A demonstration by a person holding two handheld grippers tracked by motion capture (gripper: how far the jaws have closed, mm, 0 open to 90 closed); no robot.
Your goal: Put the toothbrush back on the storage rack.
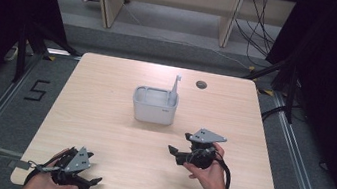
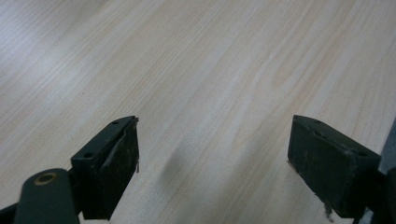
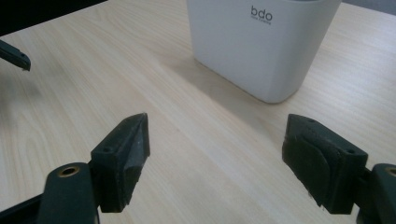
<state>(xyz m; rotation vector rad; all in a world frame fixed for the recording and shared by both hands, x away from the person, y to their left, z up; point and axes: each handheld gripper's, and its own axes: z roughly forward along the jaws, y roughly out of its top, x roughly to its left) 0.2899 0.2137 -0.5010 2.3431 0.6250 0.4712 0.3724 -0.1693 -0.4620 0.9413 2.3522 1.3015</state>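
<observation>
Both pairs of my fingers stood spread wide, pinching nothing. My right gripper (image 1: 179,150) hovered near the white container (image 1: 154,105), which sat mid-table at about one o'clock from it, probably lined up for a reach at its near wall. My left gripper (image 1: 90,167) waited low at the table's (image 1: 102,115) seven o'clock corner, well apart, leaving room.
</observation>
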